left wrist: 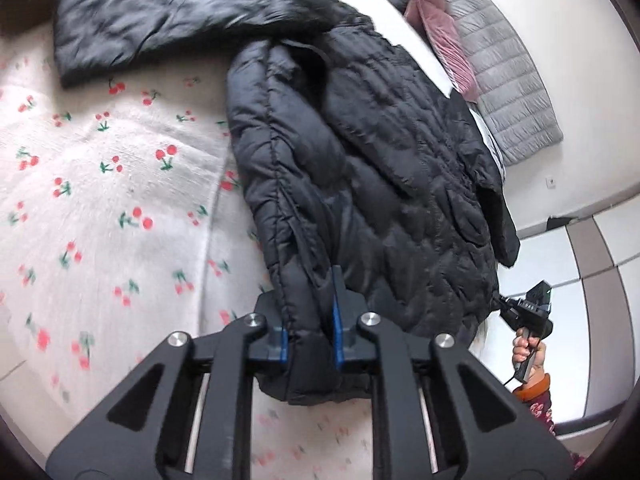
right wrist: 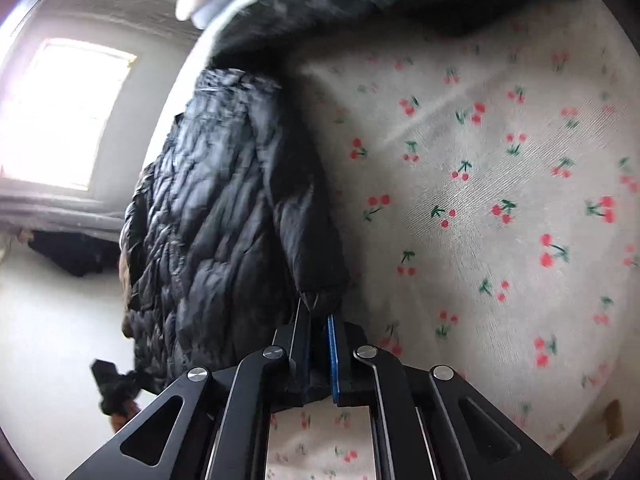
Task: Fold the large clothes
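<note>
1. While the black puffer jacket (left wrist: 384,184) lies lengthwise on the cherry-print bedsheet (left wrist: 100,208), its near hem corner is clamped between the pads of the left gripper (left wrist: 310,320).
2. The other hem corner is pinched tight by the right gripper (right wrist: 318,330).
3. One sleeve (left wrist: 132,28) is spread far left on the sheet.
4. A grey quilted blanket (left wrist: 508,80) and pink fabric (left wrist: 440,28) are seen far right.
</note>
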{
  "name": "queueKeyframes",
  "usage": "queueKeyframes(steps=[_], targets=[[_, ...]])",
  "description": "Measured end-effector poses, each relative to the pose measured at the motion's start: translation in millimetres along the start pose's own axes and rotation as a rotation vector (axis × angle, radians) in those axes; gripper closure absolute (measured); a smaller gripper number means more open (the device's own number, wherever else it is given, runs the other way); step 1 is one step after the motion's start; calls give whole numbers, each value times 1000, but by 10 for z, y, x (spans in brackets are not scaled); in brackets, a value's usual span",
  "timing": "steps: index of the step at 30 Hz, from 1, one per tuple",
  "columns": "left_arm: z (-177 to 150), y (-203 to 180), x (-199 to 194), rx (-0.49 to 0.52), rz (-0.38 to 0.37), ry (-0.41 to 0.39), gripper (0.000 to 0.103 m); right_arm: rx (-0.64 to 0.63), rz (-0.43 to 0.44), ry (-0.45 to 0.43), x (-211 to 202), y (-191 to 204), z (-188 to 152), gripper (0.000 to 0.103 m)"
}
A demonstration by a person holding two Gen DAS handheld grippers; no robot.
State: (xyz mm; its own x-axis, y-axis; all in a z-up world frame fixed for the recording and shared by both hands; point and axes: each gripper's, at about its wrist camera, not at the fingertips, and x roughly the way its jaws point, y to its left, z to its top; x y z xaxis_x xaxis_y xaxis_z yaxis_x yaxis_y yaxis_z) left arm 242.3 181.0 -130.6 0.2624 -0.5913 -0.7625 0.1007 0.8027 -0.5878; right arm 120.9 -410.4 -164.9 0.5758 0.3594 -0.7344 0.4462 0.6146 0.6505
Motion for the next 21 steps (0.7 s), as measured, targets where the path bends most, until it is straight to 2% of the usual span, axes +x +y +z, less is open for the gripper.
queueKeyframes(steps=[6, 10, 11, 13, 14, 15, 17, 19, 20, 21], targets=[[-294, -268, -242, 74, 3, 65, 87, -42, -63, -42, -510, 65, -183, 99], [-532, -427, -260, 158, 64, 142, 86, -67, -140, -23, -697, -1, -331, 99], [-585, -449, -212, 186, 108, 174, 84, -69, -164, -15, -694, -16, -317, 99], [-638, -460, -58, 242, 244, 251, 70, -90, -219, 10, -656, -55, -313, 96], [-609, -494, -1, 270, 313, 265, 62, -97, -259, 19, -607, -50, -316, 93], [-559, -527, 33, 288, 351, 264, 55, -100, -312, 24, -583, -39, -296, 90], [-424, -650, -12, 334, 392, 216, 52, -125, -402, 9, -541, 58, -226, 84], [-291, -785, -67, 360, 380, 159, 50, -187, -446, -43, -586, 235, -180, 73], [-147, -898, -101, 382, 357, 105, 48, -214, -459, -62, -567, 362, -167, 70], [-142, -923, -130, 395, 345, 78, 47, -248, -473, -87, -548, 488, -126, 64]])
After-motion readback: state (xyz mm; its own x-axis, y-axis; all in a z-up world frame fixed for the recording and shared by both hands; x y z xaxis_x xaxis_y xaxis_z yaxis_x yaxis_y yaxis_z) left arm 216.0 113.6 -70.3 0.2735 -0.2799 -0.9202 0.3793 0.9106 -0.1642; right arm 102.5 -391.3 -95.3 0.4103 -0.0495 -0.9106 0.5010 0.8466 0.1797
